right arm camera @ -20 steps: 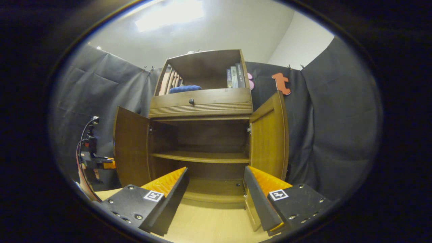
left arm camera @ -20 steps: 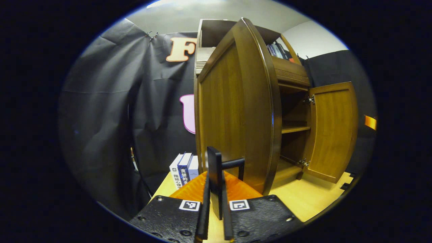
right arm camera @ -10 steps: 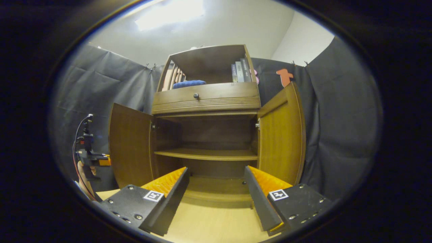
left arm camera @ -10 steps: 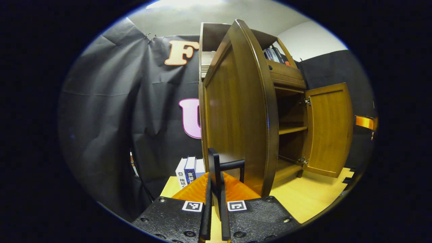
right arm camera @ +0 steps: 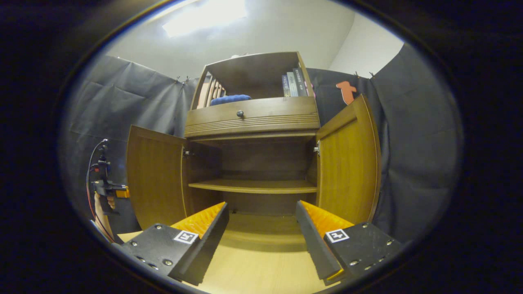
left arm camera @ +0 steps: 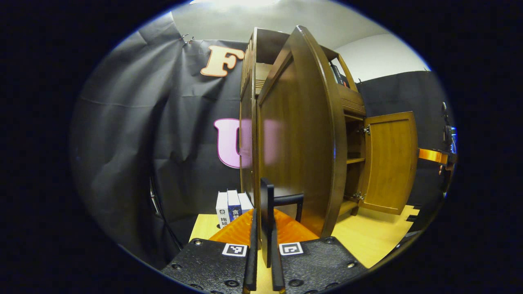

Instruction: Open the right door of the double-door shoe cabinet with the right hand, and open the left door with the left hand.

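The brown wooden shoe cabinet [right arm camera: 251, 122] stands on a light table with both lower doors swung out. In the left gripper view, my left gripper [left arm camera: 262, 245] is shut on the black bar handle [left arm camera: 267, 204] of the left door [left arm camera: 298, 134], which I see edge-on. The right door [left arm camera: 390, 163] hangs open farther back. In the right gripper view, my right gripper [right arm camera: 261, 204] is open and holds nothing, facing the bare inner shelf [right arm camera: 253, 186] between the left door [right arm camera: 155, 175] and the right door [right arm camera: 347, 171]. The left gripper [right arm camera: 107, 190], held by a hand, shows beyond the left door.
A drawer with a dark knob [right arm camera: 240, 114] sits above the doors. Books [right arm camera: 293, 83] and a blue bundle [right arm camera: 231, 99] rest on the top shelf. Three books [left arm camera: 233, 206] stand on the table [right arm camera: 253, 269] beside the cabinet. Black cloth hangs all round.
The left door has swung a little wider with my left gripper holding its handle. In the right gripper view the right door looms larger and farther right.
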### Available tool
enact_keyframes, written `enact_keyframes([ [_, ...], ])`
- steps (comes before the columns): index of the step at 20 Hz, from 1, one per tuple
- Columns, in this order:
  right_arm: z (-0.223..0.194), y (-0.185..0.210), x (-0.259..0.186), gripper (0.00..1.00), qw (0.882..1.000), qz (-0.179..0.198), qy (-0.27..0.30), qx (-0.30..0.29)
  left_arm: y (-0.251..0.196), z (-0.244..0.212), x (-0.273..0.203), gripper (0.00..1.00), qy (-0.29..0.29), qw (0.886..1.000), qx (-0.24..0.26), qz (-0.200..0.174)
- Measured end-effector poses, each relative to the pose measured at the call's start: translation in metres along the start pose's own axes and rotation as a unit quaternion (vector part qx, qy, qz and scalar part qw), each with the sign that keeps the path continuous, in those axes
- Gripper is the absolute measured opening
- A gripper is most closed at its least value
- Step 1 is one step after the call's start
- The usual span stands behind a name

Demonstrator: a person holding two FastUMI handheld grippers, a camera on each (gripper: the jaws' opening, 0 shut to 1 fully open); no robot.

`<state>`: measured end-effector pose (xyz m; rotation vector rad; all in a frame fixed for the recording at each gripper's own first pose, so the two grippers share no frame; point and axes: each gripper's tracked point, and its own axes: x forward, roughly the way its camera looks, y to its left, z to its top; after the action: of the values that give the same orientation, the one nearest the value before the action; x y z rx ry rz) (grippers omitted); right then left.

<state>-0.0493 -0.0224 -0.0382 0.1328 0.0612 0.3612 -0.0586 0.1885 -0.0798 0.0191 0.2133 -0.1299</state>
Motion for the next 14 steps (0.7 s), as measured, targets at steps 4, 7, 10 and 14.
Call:
enact_keyframes([
  [4, -0.003, 0.0, -0.001, 0.98, 1.0, 0.0, -0.002, 0.008, 0.008, -0.003, 0.003, 0.24, -0.006, 1.0, -0.009, -0.02],
  [7, -0.007, -0.002, -0.003, 0.98, 1.0, 0.001, 0.0, 0.012, 0.009, -0.004, 0.003, 0.37, 0.0, 1.0, -0.009, -0.007],
  [10, -0.011, -0.006, -0.008, 0.97, 1.0, 0.002, 0.001, 0.015, 0.006, -0.004, 0.002, 0.37, 0.006, 1.0, -0.005, 0.013],
  [14, -0.012, -0.007, -0.014, 0.98, 1.0, 0.007, -0.003, 0.021, -0.001, -0.002, -0.002, 0.39, -0.001, 1.0, 0.001, 0.007],
])
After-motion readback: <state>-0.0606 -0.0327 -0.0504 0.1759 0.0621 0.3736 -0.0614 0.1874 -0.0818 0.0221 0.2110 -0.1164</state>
